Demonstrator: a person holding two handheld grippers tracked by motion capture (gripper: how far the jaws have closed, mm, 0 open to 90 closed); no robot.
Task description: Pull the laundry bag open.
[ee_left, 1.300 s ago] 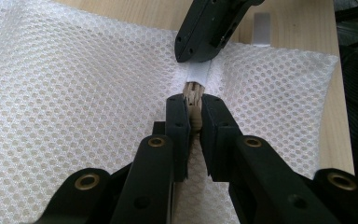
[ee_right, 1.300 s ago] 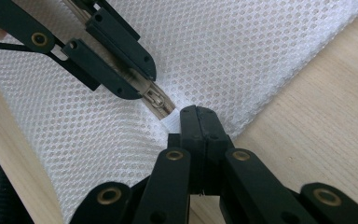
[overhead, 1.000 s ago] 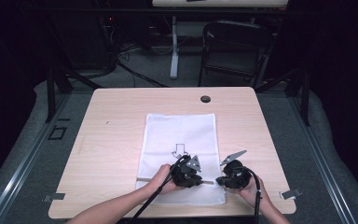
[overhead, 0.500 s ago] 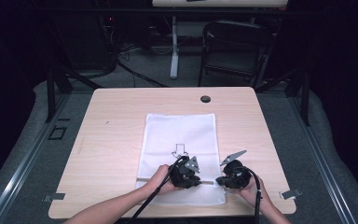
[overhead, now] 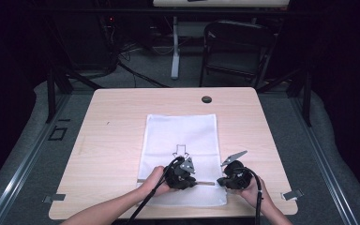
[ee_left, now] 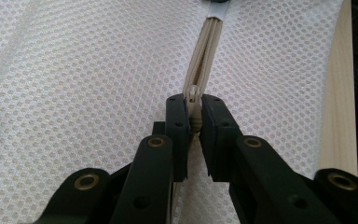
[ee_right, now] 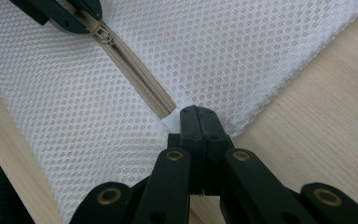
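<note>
With the white mesh bag (overhead: 183,150) flat on the surface (overhead: 117,131), the right gripper (ee_right: 196,114) clamps the zipper's end to anchor it while the left gripper (ee_left: 194,109) pinches the slider (ee_left: 194,95) for pulling.

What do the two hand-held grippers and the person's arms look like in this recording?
Both the left gripper and the right gripper are black and bulky, each carrying a grey three-cornered plate on top and trailing a black cable toward the person. Up close, each claw has two flat black jaws on linked arms with brass-coloured rivets. The forearms are bare, with no sleeves in sight.
</note>
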